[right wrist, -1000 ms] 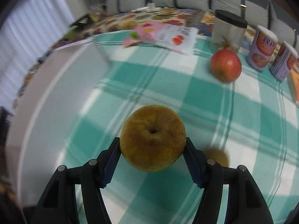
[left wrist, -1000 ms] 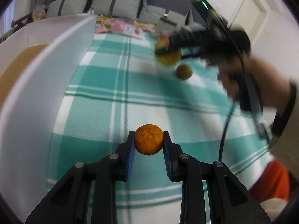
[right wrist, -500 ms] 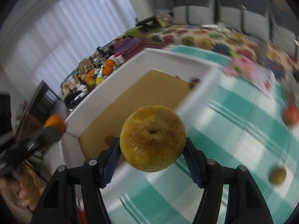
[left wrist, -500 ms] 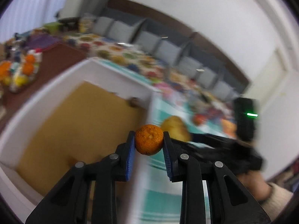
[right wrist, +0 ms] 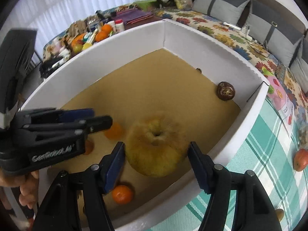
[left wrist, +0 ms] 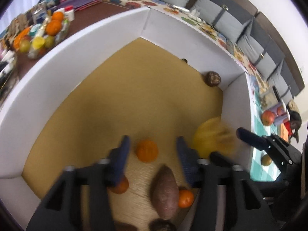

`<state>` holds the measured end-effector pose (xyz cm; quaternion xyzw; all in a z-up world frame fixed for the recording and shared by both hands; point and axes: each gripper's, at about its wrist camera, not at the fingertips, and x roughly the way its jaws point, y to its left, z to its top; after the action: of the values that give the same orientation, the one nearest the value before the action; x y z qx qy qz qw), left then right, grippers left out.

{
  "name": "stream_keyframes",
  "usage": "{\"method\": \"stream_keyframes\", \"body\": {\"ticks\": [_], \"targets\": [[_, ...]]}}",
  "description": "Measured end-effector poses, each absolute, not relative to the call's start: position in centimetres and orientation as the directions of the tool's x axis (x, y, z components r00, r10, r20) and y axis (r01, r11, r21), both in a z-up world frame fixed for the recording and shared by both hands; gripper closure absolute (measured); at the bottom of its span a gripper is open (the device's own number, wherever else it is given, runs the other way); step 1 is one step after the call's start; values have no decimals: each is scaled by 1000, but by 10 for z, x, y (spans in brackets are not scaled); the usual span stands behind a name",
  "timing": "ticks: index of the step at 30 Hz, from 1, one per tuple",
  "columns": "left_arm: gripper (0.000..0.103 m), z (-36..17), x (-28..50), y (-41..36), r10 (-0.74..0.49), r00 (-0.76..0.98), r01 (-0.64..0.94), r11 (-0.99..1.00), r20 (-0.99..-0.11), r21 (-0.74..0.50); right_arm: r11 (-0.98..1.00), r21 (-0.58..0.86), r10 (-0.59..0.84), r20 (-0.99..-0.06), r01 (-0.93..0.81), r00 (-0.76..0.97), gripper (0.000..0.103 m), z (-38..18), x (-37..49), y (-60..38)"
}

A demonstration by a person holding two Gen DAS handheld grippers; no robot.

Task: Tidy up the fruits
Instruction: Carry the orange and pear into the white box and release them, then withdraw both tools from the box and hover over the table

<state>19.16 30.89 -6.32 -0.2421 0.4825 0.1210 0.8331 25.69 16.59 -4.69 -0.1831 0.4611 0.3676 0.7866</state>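
Fruits lay scattered inside the white-walled box (left wrist: 57, 80) – on its tan floor sat a sweet potato (left wrist: 165, 190), a small orange (left wrist: 185, 198) just beside it, another orange (left wrist: 120, 186) partly behind a left finger, and a dark round fruit (left wrist: 213, 79) in the far corner. The left gripper (left wrist: 152, 148) hung over the box with its fingers having just spread apart; the mandarin (left wrist: 147, 150) showed between them, blurred and clear of both pads. The right gripper (right wrist: 156, 154) was also over the box, near its right-hand wall, and its fingers stood slightly off the big yellow-green apple (right wrist: 156, 146) – a blurred fruit with gaps on either side, so released rather than gripped. In the right wrist view a person's hand (right wrist: 27, 188) held the left gripper at the left edge. Outside the box, on the green checked tabletop (right wrist: 256, 163), a red apple (right wrist: 300, 159) rested well apart from it.
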Motion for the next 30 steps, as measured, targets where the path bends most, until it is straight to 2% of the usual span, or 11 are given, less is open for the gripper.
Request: {"method": "stream_keyframes", "body": {"ticks": [4,6,9,11,15,19,22,25,30], "targets": [[34,-38,175,306,-5,570,-430,850,-822,-303,706,76,461,-804,-704,376,35,-17,257,137],[32,-18,163,295,2,618,-401,861,-786,-313,723,85,485,-769,-685,417,30,1,252,110],[24,16,142,261,-1,691,-315,900,-723,-302,749,80,490,-736,-658,468,21,15,234,68],[21,28,127,232,-36,721,-244,922,-693,-301,775,78,473,-730,-627,493,15,11,215,27],[18,35,98,160,-142,741,-75,954,-657,-291,841,89,406,-754,-533,515,15,-20,174,-53],[17,-2,82,82,-278,669,75,948,-689,-310,921,59,278,-792,-385,544,15,-71,126,-137],[17,-52,79,34,-307,595,116,947,-743,-298,966,-4,152,-799,-258,581,15,-98,94,-187],[17,-90,83,2,-260,563,137,966,-784,-221,989,-10,87,-776,-150,625,15,-111,70,-227],[17,-117,101,-26,-177,584,165,981,-792,-98,992,-51,35,-767,-116,640,15,-117,69,-255]]}}
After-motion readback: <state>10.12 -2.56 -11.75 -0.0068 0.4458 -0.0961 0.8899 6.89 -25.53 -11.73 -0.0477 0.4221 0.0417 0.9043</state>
